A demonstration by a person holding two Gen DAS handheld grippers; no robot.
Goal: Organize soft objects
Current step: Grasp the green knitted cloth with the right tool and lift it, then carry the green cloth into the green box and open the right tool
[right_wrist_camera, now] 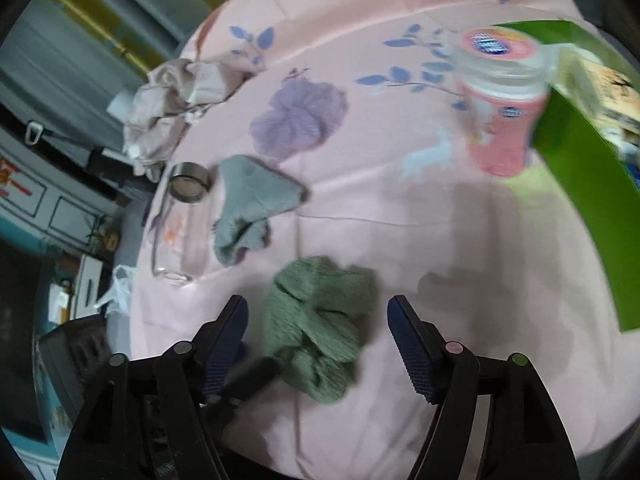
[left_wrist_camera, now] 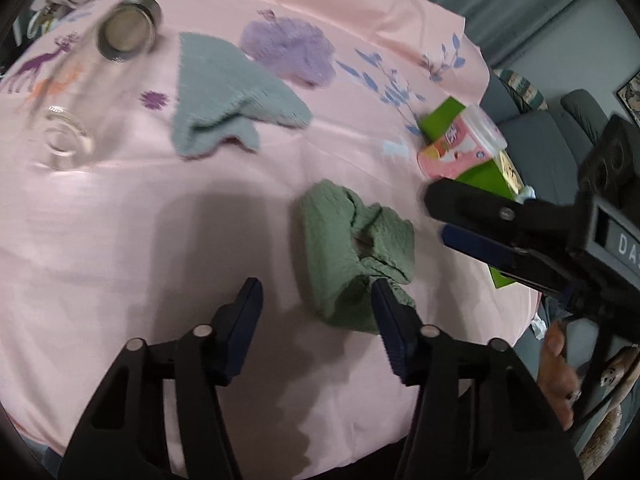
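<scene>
Three soft cloths on pink sheet (left_wrist_camera: 120, 220): one crumpled green (left_wrist_camera: 352, 252), one grey-blue (left_wrist_camera: 224, 92), one lilac (left_wrist_camera: 290, 50); left gripper (left_wrist_camera: 316, 320) and right gripper (right_wrist_camera: 316, 336) both spread

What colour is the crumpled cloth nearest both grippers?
Sage green cloth, with a waffle-like texture; clearest in the left wrist view.

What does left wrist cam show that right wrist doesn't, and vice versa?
Only the left wrist view: the right gripper seen from the side, fingers apart, with the person's hand below it, and deer prints on the pink cloth.

Only the right wrist view: cabinets and floor clutter beyond the table's edge, and one finger of the left gripper beside the cloth.

Both: the green cloth, grey-blue cloth, purple cloth, glass jar, metal lid, pink bottle and green box.
</scene>
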